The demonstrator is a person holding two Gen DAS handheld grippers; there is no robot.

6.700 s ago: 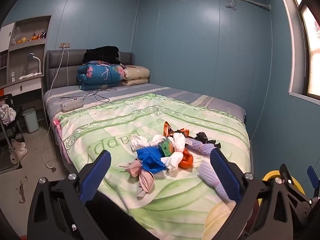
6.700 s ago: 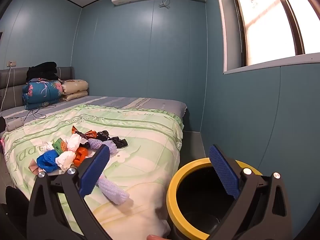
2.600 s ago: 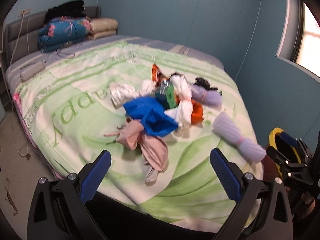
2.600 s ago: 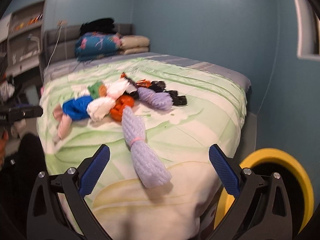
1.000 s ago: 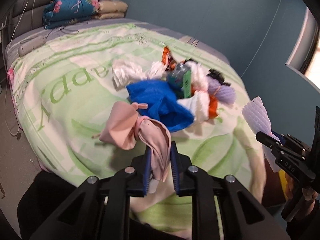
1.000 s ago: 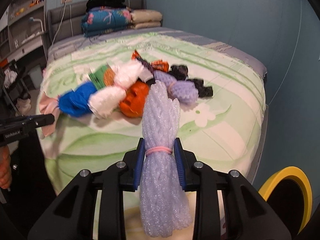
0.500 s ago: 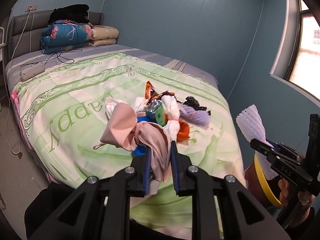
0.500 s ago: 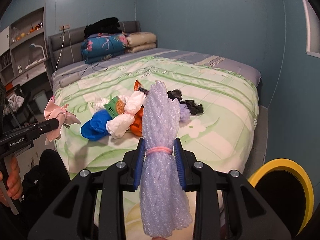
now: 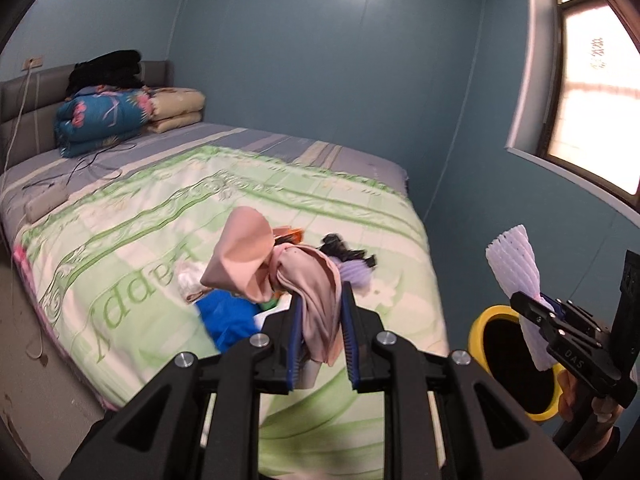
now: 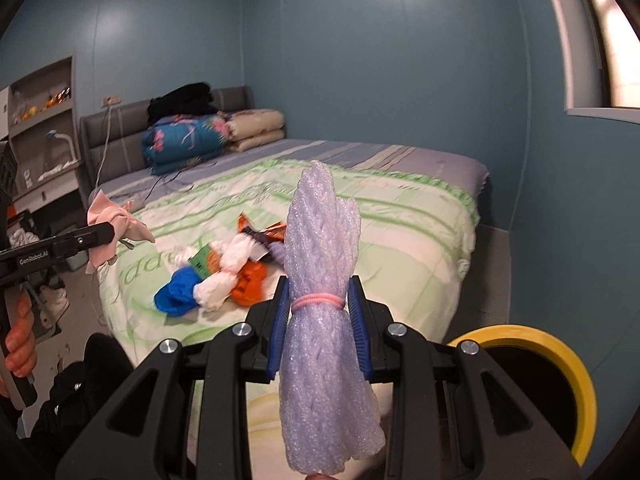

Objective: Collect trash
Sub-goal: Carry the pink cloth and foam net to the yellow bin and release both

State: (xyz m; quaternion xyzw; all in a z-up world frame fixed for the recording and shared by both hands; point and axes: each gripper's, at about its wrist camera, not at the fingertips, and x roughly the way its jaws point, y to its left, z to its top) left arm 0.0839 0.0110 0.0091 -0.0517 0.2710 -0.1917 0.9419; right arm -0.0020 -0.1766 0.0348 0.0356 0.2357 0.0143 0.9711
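My left gripper (image 9: 322,340) is shut on a knotted pink cloth (image 9: 276,264) and holds it in the air above the bed's foot. My right gripper (image 10: 318,332) is shut on a pale purple foam-net bundle (image 10: 324,264) tied with a pink band; it also shows in the left wrist view (image 9: 516,280), above the bin. The yellow-rimmed black bin (image 10: 576,372) stands on the floor right of the bed, low right in both views (image 9: 478,322). A pile of trash (image 10: 216,276) lies on the green quilt: blue, white and orange bags, wrappers.
The bed (image 9: 160,216) fills the middle, with folded quilts (image 9: 104,120) and cables at the headboard. A blue wall and window (image 9: 592,92) are on the right. Shelves and a desk (image 10: 44,120) stand to the left.
Both grippers closed on their items about a second ago and lifted them off the quilt. Since then both have risen and swung right, and the foam bundle is now over the bin.
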